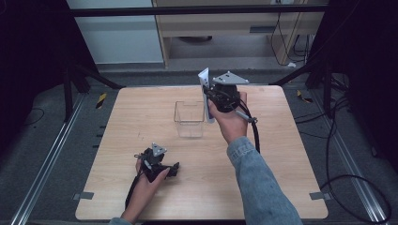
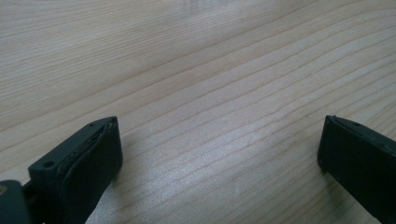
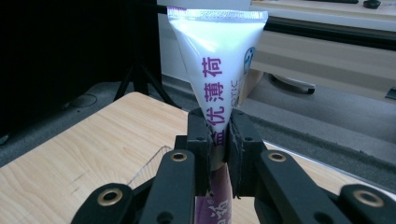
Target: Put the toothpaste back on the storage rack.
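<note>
In the high view we see the pale wooden worktop [image 1: 141,117] with a clear, square, open-topped plastic container [image 1: 189,119] standing near its middle. The right gripper [image 1: 210,99], held in the person's right hand [image 1: 232,119], hangs above the worktop just to the right of that container, and it clamps a white plastic tube with purple lettering [image 1: 205,86] that stands nearly upright, its flat crimped end on top and its lower end reaching down beside the container's right wall; we cannot tell whether tube and container touch. The left gripper [image 1: 174,169] rests low on the worktop near the front edge, well apart from the container, held in the person's left hand [image 1: 148,180]. In the left gripper view we see the bare wood grain of the worktop [image 2: 210,84] between two black jaws that stand wide apart with nothing between them. In the right gripper view the right gripper [image 3: 218,149] has its jaws pressed tight onto the narrow waist of the white tube [image 3: 217,60], which fans out above them to its sealed end, while a rim of the clear container [image 3: 149,163] shows low at the left, over the worktop [image 3: 84,149].
</note>
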Demonstrator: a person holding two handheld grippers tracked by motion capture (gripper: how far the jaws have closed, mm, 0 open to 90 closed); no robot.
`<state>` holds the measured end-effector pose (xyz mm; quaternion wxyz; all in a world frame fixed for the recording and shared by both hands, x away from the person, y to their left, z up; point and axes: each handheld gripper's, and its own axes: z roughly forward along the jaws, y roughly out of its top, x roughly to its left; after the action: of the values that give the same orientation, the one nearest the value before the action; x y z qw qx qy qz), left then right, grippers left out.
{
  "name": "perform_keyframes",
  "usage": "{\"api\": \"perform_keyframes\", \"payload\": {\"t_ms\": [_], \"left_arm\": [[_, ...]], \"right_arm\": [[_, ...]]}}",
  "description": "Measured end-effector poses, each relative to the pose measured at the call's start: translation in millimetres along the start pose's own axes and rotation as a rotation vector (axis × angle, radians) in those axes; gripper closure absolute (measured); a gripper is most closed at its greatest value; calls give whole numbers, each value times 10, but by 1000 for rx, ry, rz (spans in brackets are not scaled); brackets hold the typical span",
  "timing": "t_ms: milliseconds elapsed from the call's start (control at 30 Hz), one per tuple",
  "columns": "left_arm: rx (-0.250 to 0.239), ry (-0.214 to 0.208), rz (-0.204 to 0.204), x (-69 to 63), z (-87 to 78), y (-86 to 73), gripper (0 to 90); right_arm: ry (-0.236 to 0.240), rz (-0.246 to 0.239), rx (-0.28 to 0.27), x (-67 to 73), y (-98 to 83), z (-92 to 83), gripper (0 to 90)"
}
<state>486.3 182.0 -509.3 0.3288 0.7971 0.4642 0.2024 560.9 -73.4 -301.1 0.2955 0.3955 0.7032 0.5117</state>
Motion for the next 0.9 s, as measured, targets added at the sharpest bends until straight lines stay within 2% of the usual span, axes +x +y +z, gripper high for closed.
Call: {"api": "perform_keyframes", "payload": {"t_ms": [200, 367, 900], "left_arm": [[0, -2, 2, 3, 1, 1, 0], [0, -2, 2, 3, 1, 1, 0], [1, -3, 4, 5, 3, 4, 0]], "right_arm": [[-3, 8, -4, -2, 65, 116, 806], [-7, 7, -12, 11, 79, 148, 806], [11, -13, -29, 164, 116, 354, 806]]}}
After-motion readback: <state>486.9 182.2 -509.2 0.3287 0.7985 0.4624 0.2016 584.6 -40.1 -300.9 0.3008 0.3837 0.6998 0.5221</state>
